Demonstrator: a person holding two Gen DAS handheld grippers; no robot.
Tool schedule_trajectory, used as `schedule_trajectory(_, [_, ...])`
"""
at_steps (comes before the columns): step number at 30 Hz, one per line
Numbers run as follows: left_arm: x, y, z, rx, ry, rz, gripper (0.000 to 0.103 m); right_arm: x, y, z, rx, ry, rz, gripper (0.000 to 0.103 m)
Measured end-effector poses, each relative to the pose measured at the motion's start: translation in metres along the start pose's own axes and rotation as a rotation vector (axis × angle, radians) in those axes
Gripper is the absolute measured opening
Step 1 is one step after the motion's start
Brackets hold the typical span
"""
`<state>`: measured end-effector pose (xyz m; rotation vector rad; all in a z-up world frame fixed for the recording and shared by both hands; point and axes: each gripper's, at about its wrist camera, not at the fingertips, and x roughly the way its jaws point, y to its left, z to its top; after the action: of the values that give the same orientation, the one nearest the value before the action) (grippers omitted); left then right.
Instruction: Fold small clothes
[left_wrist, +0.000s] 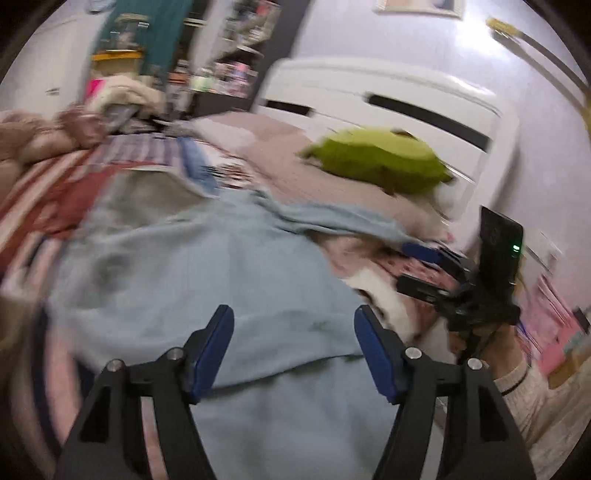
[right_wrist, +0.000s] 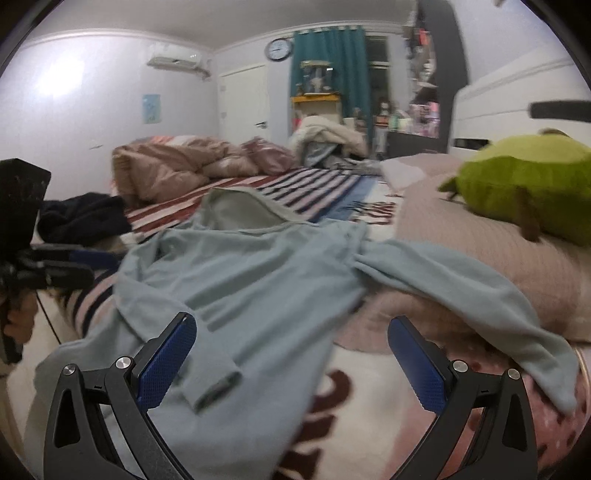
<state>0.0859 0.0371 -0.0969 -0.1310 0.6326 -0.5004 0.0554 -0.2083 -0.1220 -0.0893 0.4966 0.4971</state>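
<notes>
- While both of your tongs hovered over the bed, the left gripper (left_wrist: 293, 347) stood wide, its blue pads (left_wrist: 214, 347) apart with nothing between them.
- Your right gripper (right_wrist: 291, 363) was spread just as wide and held nothing.
- Ahead of and beneath both tongs lay the light blue top (right_wrist: 251, 273), spread out and rumpled on the patterned blanket (right_wrist: 354, 391).
- One sleeve (right_wrist: 461, 288) ran off to the right of your right gripper, draped over the pink pillow (right_wrist: 443, 218).
- Just ahead of that gripper's left finger lay a cuff (right_wrist: 216, 387).
- Beyond the sleeve, farther right, the green plush toy (right_wrist: 524, 188) sat on the pillow.
- Far to the left of your right gripper, a dark garment (right_wrist: 83, 218) lay well apart from the top.
- Seen from your left tongs, the other gripper showed off to the right, though the view was blurred.
</notes>
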Motion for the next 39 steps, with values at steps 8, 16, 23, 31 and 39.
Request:
schedule_trajectory(8, [-0.051, 0.071, -0.035, -0.106, -0.048, 0.284, 0.065, 0.058, 0.086, 0.04, -0.228, 0.119, 0.356, 0.095])
schedule_trajectory(16, [-0.069, 0.111, -0.069, -0.179, -0.058, 0.31, 0.067, 0.125, 0.192, 0.034, -0.503, 0.295, 0.494, 0.068])
schedule_trajectory(23, [-0.072, 0.128, -0.08, -0.201, -0.056, 0.292, 0.068, 0.164, 0.205, 0.015, -0.621, 0.367, 0.344, 0.022])
schedule_trajectory(31, [-0.06, 0.128, -0.072, -0.188, -0.051, 0.25, 0.068, 0.162, 0.148, 0.048, -0.291, 0.353, 0.397, 0.006])
schedule_trajectory(39, [-0.038, 0.123, -0.071, -0.186, 0.008, 0.127, 0.07, 0.162, 0.106, 0.057, -0.098, 0.385, 0.481, 0.006])
